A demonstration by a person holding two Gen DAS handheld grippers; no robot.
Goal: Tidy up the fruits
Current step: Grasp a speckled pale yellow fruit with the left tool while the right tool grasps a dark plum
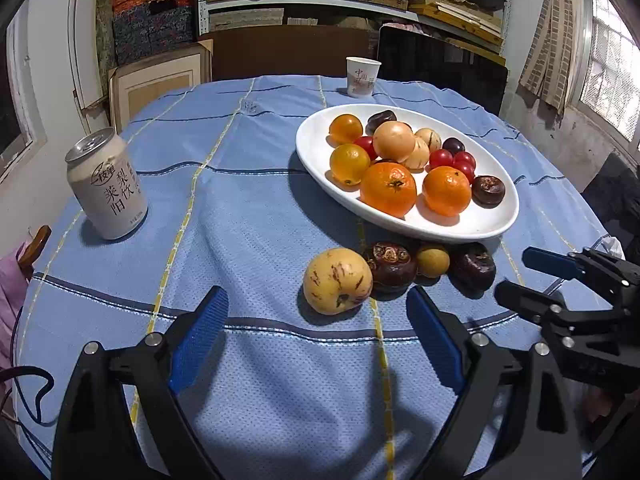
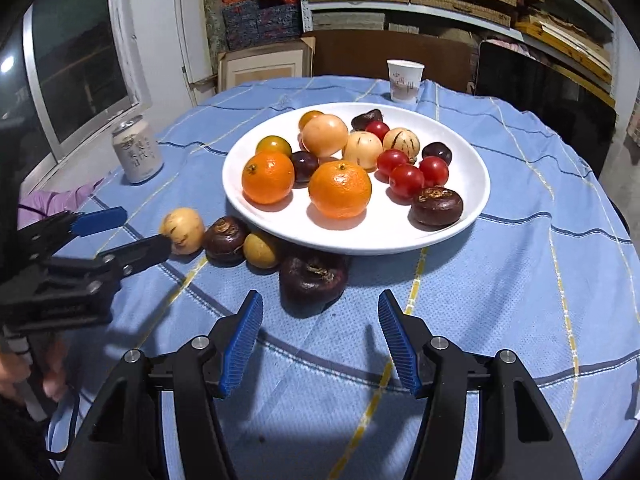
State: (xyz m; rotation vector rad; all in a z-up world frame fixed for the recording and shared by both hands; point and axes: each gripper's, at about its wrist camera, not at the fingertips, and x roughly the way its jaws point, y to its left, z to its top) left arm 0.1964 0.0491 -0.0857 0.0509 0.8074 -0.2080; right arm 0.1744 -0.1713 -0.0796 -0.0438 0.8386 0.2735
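A white oval plate (image 1: 316,148) (image 2: 380,232) holds oranges, cherry tomatoes, pale streaked fruits and dark chestnuts. Four fruits lie on the cloth in front of it: a yellow streaked fruit (image 1: 338,280) (image 2: 183,230), a dark chestnut (image 1: 390,266) (image 2: 226,240), a small tan fruit (image 1: 433,260) (image 2: 260,250) and a second dark chestnut (image 1: 474,266) (image 2: 314,276). My left gripper (image 1: 317,293) (image 2: 146,226) stands open, its tips on either side of the yellow fruit's near end. My right gripper (image 2: 320,296) (image 1: 514,272) is open too, just short of the second chestnut. Neither grips anything.
A pale drink can (image 1: 106,184) (image 2: 136,156) stands at the left of the blue striped tablecloth (image 1: 248,208). A paper cup (image 1: 362,76) (image 2: 405,80) is behind the plate. Dark chair backs and loaded shelves lie beyond the table. A hand shows at the right wrist view's lower left.
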